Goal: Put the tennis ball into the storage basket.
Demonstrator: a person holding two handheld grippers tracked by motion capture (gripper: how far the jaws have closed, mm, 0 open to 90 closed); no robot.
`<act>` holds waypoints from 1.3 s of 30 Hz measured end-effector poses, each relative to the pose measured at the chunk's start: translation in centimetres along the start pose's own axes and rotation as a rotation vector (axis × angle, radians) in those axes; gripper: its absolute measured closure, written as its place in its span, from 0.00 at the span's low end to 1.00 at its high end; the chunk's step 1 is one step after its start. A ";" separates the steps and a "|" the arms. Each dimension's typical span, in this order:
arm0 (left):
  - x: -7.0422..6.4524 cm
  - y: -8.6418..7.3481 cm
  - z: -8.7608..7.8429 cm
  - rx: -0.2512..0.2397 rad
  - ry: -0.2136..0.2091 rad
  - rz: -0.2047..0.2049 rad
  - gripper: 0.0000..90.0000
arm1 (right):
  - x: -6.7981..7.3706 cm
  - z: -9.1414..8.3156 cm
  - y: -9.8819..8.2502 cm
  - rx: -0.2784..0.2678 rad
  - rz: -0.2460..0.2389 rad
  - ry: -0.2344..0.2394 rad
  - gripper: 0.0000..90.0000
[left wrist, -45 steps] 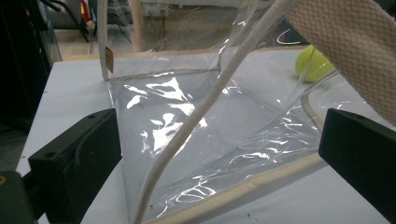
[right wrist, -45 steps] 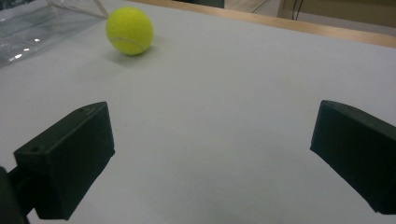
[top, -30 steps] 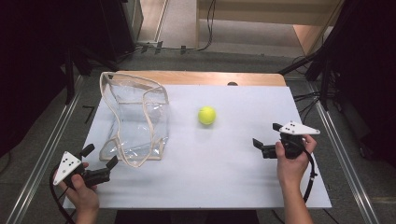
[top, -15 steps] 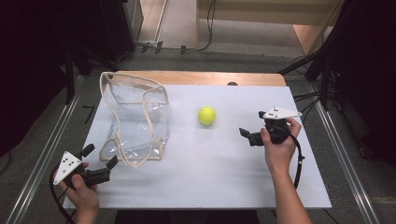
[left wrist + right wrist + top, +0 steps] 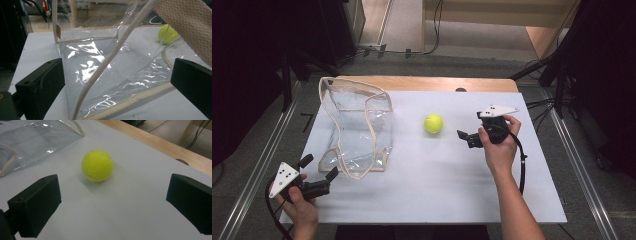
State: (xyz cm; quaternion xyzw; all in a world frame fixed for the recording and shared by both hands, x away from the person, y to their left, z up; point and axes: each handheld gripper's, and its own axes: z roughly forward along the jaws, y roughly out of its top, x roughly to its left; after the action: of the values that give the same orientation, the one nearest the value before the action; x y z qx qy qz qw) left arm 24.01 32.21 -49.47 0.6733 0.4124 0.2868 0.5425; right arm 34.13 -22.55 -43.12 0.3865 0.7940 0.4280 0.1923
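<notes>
Right gripper (image 5: 469, 138) near tennis ball (image 5: 433, 123), jaws open.
Ball rests on white worktop (image 5: 437, 185), apart from the jaws. Left gripper (image 5: 319, 172), jaws open, empty, just beside clear bag (image 5: 354, 127).

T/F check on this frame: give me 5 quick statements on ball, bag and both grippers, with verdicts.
1. The right gripper is open, its jaws apart and pointed at the tennis ball. True.
2. The tennis ball sits inside the clear plastic bag. False: it lies on the white table top, apart from the bag and to its right in the high view.
3. The left gripper is shut on the bag's rim. False: its jaws stand wide apart near the bag's near edge, gripping nothing.
4. The bag has beige webbing trim along its edges. True.
5. The right gripper already holds the ball. False: the ball rests on the table ahead of the open jaws, untouched.
</notes>
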 end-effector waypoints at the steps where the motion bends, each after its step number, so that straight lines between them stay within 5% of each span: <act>1: 0.0 0.0 0.0 0.000 0.000 0.000 0.00 | 0.0 0.2 0.2 0.001 -0.007 0.003 0.00; 16: 0.0 0.0 -0.1 -0.003 -0.001 -0.006 0.00 | 0.8 2.9 3.5 0.044 -0.060 0.054 0.00; 39: 0.0 0.0 0.0 -0.005 -0.001 -0.005 0.00 | 1.4 7.9 5.4 0.144 -0.082 0.127 0.00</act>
State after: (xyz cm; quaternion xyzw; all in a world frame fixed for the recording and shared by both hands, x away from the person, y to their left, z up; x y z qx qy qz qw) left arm 24.02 32.24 -49.46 0.6711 0.4132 0.2862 0.5450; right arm 40.75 -15.44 -43.02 0.3385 0.8486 0.3850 0.1308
